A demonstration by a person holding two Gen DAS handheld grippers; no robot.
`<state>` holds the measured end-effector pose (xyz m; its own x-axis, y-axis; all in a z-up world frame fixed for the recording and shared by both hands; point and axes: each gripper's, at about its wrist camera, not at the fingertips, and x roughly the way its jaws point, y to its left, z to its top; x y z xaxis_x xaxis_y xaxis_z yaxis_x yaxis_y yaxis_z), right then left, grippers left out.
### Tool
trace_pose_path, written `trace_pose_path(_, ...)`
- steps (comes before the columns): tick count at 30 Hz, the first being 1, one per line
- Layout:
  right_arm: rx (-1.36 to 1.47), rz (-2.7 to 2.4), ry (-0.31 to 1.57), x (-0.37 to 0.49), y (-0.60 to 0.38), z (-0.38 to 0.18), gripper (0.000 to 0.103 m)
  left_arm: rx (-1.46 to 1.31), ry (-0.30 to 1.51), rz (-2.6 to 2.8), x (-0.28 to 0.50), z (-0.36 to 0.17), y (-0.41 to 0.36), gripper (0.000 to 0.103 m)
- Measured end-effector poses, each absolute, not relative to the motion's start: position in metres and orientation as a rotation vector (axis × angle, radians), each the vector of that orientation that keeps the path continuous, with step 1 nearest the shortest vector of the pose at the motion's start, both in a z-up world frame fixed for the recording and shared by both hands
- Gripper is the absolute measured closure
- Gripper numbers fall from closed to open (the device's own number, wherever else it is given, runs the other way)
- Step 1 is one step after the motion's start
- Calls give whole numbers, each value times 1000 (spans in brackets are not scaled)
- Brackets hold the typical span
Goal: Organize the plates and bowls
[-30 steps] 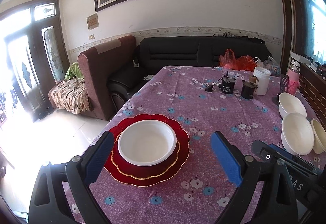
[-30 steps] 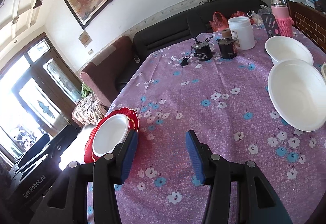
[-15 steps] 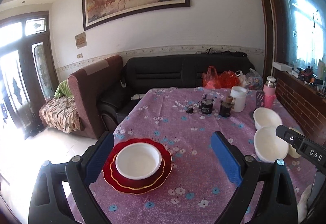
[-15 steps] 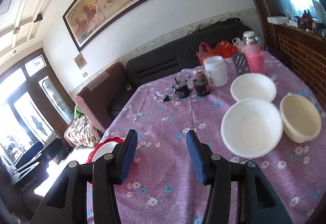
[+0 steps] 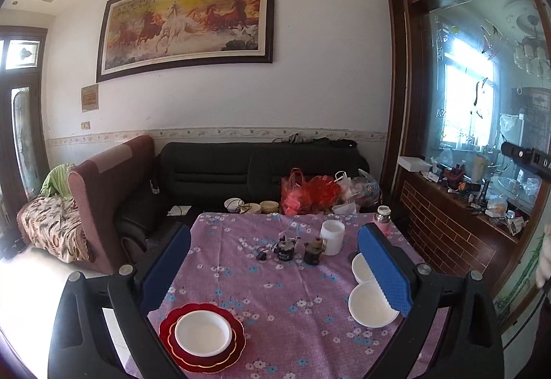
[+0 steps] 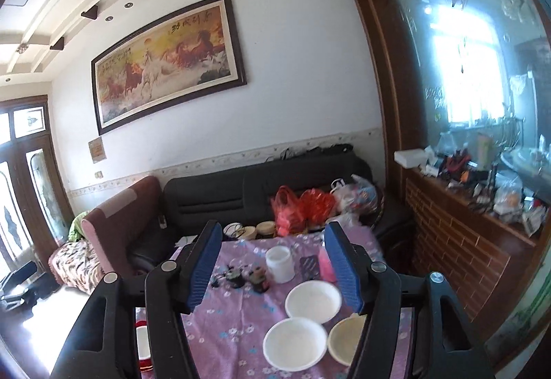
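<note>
With both sets of jaws open and empty, we judged it best to lower the right gripper [image 6: 270, 267] squarely over the round white bowl [image 6: 295, 343] beside the cream bowl [image 6: 344, 340], left gripper [image 5: 275, 270] clear.

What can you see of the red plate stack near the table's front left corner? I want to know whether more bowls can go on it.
The red plate stack looks like two glossy red plates with scalloped rims: a larger one below and a smaller, gold-edged one nested on it. They lie flat on the floral purple tablecloth. A plain white bowl sits upright and empty, centred on the top plate. Neither gripper touches the stack. In the right wrist view it is mostly hidden.
</note>
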<state>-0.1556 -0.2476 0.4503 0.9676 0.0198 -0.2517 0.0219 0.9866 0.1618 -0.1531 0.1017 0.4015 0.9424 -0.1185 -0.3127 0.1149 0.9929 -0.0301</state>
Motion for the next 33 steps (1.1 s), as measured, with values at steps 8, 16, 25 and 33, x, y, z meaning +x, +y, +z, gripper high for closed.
trace_pose_path(8, -50, -306, 199, -173, -257, 574, 8, 47, 295, -74, -131, 459, 91, 0)
trace_pose_path(16, 37, -176, 338, -147, -251, 465, 2, -3, 494, -238, -90, 347, 78, 0)
trace_pose_path(25, 159, -38, 616, -98, -237, 255, 2, 27, 632, -203, -42, 203, 39, 0)
trace_pose_path(33, 295, -38, 792, -61, -255, 131, 11, 77, 735, -151, 2, 140, 9, 0)
